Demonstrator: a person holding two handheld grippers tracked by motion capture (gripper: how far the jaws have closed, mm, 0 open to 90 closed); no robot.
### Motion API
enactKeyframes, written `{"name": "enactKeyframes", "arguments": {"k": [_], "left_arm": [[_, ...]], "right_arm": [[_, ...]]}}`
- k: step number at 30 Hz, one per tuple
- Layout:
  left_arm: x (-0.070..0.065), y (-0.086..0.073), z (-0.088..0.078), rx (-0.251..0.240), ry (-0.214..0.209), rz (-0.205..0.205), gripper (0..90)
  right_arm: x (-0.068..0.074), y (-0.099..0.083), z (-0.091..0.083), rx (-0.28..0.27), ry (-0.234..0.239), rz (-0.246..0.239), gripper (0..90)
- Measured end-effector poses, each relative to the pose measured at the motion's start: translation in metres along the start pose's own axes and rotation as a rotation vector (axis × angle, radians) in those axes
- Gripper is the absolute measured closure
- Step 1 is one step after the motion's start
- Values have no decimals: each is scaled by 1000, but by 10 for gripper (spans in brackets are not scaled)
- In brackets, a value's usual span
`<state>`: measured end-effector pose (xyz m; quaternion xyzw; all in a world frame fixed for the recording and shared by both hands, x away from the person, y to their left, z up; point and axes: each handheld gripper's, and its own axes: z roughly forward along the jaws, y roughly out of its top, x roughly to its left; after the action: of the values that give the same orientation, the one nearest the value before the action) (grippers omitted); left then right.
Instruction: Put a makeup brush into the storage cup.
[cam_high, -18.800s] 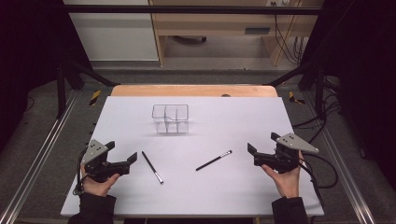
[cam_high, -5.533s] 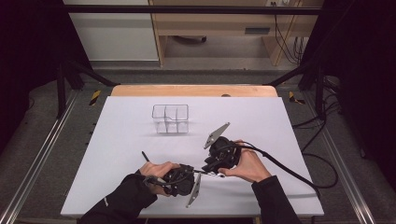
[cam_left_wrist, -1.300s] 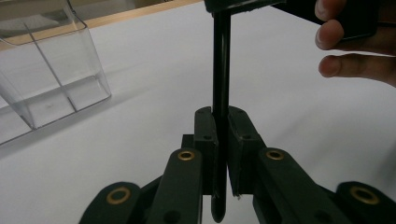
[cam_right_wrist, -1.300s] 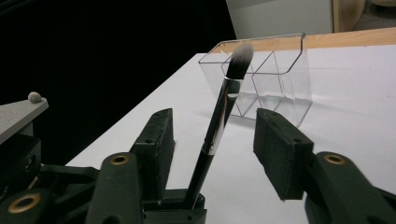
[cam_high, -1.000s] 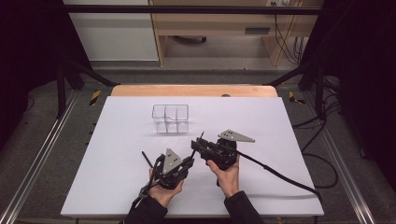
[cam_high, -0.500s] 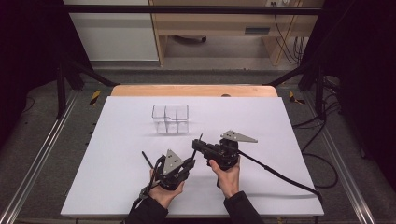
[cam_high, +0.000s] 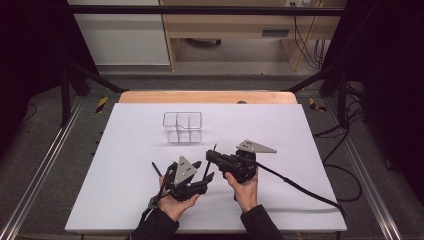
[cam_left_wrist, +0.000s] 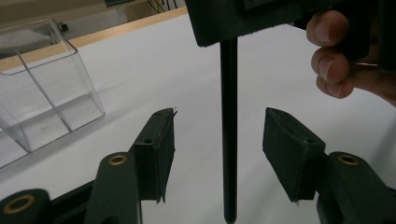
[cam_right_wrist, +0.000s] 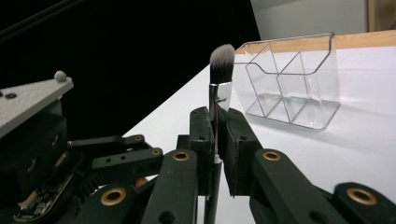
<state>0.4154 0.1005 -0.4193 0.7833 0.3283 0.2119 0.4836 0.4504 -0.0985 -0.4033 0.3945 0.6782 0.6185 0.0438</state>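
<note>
second thin black pen-like stick (cam_high: 157, 169) lies flat on white table sheet (cam_high: 300, 135); light wooden table edge (cam_high: 207, 97) at far side.

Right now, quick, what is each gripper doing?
Left gripper: open; its jaws have just been opening, with the brush handle between them, untouched.
Right gripper: closed, holding the brush upright.
</note>
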Motion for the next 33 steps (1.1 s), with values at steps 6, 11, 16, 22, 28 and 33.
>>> {"name": "enactKeyframes", "arguments": {"k": [6, 11, 16, 22, 28, 33], "left_arm": [[-1, 7, 1, 0, -7, -2, 461], [-2, 12, 3, -9, -7, -10, 574], [-3, 15, 5, -9, -7, -20, 677], [-3, 15, 4, -16, -8, -34, 793], [-4, 15, 4, -20, -8, -43, 824], [-3, 16, 3, -21, -7, -42, 825]], "right_arm": [[1, 0, -1, -3, 9, -19, 836], [1, 0, -1, -2, 7, -29, 837], [2, 0, -2, -2, 9, -33, 836], [2, 0, -2, 0, 9, -40, 837], [3, 0, -2, -2, 8, -43, 836], [4, 0, -2, -4, 5, -42, 833]]}}
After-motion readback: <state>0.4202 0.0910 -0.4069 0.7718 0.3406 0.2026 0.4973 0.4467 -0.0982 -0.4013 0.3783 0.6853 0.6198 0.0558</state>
